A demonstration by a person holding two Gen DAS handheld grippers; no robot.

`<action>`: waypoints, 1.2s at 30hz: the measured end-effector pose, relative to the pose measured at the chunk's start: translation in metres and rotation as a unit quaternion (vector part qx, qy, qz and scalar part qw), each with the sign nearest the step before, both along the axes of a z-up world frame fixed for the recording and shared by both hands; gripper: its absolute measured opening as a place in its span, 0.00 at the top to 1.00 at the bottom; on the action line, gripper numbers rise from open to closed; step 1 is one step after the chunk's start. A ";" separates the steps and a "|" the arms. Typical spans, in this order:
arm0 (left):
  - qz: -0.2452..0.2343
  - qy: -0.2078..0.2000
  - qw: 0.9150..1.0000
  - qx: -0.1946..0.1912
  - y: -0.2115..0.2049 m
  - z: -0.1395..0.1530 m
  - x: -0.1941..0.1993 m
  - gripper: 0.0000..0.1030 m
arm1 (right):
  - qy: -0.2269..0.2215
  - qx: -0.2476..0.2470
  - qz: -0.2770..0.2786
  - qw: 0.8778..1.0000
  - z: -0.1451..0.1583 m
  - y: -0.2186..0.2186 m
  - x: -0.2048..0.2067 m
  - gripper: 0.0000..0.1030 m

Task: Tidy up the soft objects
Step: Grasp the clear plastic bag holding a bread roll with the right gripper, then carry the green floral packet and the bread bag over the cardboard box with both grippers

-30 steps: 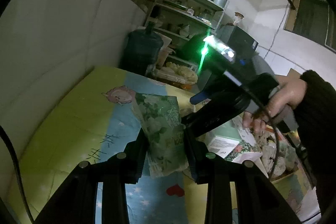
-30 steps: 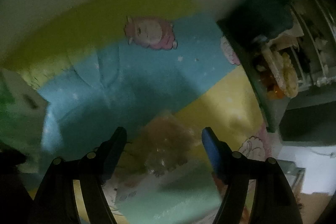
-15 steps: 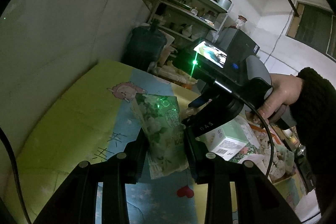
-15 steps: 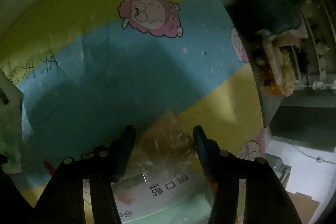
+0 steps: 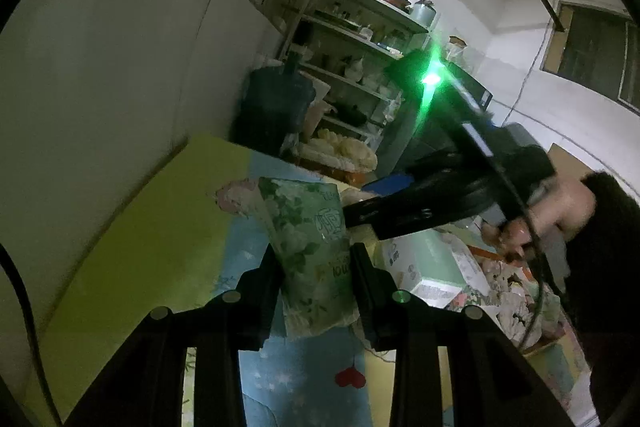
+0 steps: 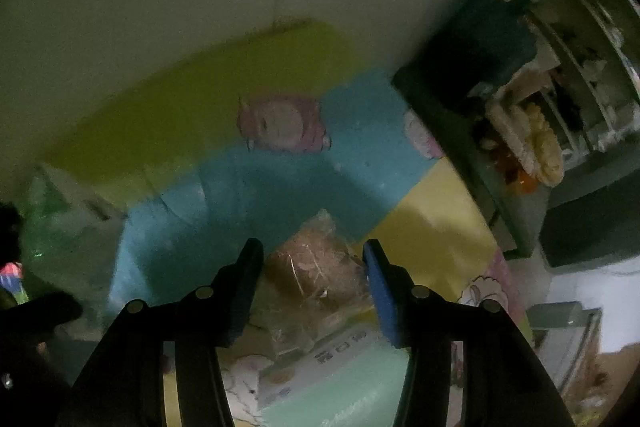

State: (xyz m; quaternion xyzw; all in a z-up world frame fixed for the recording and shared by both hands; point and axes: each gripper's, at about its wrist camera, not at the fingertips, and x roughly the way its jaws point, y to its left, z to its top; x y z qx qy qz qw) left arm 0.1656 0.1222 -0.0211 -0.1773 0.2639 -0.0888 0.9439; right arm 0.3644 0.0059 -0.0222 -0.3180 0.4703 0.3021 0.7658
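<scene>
A: Left wrist view: what does the left gripper (image 5: 316, 279) have?
B: A green floral soft pack (image 5: 308, 243), clamped upright between both fingers, above the blue band of the cartoon play mat (image 5: 160, 227).
A: And the right gripper (image 6: 314, 267)?
B: Its jaws are closing on a clear bag with something brown inside (image 6: 316, 267); both pads appear to be against it. The bag lies near the mat's blue-yellow seam, partly over a mint-green tissue box (image 6: 340, 379).
A: Who holds that tool?
B: A hand (image 5: 556, 211) in a dark sleeve.
</scene>
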 end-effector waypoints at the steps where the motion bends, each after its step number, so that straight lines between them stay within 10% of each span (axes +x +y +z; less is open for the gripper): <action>1: 0.001 -0.003 1.000 0.003 -0.001 0.003 -0.001 0.66 | -0.008 0.013 -0.004 1.000 0.007 -0.003 -0.005 0.49; 18: -0.026 -0.072 0.996 0.042 -0.050 0.067 -0.006 0.66 | -0.120 0.228 -0.077 0.963 0.123 -0.130 -0.096 0.49; 36: -0.126 -0.085 0.986 0.071 -0.173 0.088 0.001 0.66 | -0.170 0.299 -0.167 0.924 0.133 -0.283 -0.143 0.49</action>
